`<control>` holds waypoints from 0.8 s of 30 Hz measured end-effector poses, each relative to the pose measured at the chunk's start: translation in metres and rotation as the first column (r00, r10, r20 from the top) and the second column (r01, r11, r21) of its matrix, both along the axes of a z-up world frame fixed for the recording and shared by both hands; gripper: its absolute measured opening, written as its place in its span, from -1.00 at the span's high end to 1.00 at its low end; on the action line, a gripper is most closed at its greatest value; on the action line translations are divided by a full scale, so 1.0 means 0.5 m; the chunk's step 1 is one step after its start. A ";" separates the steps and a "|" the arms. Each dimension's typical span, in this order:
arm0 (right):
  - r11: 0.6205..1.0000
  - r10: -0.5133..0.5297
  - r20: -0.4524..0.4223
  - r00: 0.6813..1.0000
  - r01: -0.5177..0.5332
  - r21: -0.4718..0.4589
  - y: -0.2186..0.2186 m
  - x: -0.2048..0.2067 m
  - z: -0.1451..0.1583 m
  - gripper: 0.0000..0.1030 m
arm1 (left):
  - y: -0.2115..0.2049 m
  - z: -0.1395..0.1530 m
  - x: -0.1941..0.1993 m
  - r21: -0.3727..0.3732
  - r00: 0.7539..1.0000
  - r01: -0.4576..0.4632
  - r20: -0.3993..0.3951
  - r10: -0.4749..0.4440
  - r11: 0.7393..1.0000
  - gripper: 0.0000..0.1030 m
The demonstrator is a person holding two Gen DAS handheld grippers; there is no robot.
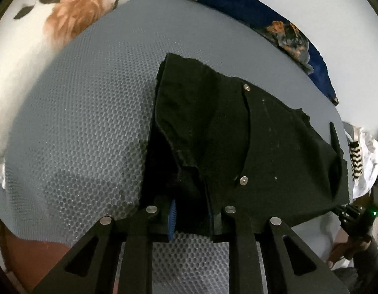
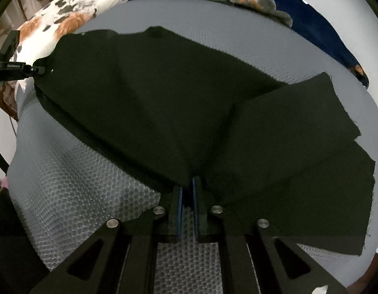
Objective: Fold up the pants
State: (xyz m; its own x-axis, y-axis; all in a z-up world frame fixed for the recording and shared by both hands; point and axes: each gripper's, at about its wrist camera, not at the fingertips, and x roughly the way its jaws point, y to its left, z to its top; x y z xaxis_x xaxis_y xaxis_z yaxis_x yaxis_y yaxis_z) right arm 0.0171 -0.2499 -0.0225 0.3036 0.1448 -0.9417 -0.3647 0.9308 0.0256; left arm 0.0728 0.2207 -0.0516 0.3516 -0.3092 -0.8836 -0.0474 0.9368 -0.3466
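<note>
Black pants (image 1: 238, 122) lie on a grey honeycomb-mesh mattress (image 1: 78, 134), with metal rivets showing near the waist. My left gripper (image 1: 191, 218) is shut on a bunched edge of the pants; a blue pad (image 1: 171, 220) shows beside the cloth. In the right wrist view the pants (image 2: 164, 98) spread wide, the two legs fanning to the right. My right gripper (image 2: 187, 186) is shut on a fold of the cloth at its near edge. The left gripper (image 2: 39, 69) holds the far left corner. The right gripper (image 1: 345, 212) shows at the pants' right edge.
A white floral pillow (image 1: 66, 17) lies at the far left of the bed, and a dark blue floral blanket (image 1: 287, 31) runs along the far edge. A white patterned cloth (image 1: 365, 156) lies off the right side. The grey mesh (image 2: 66, 183) extends in front of the pants.
</note>
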 end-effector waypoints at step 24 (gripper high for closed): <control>0.990 -0.049 -0.059 0.997 0.056 0.126 -0.041 0.017 -0.012 0.80 | -0.033 0.069 -0.056 0.409 0.996 0.048 0.052 -0.076 0.911 -0.12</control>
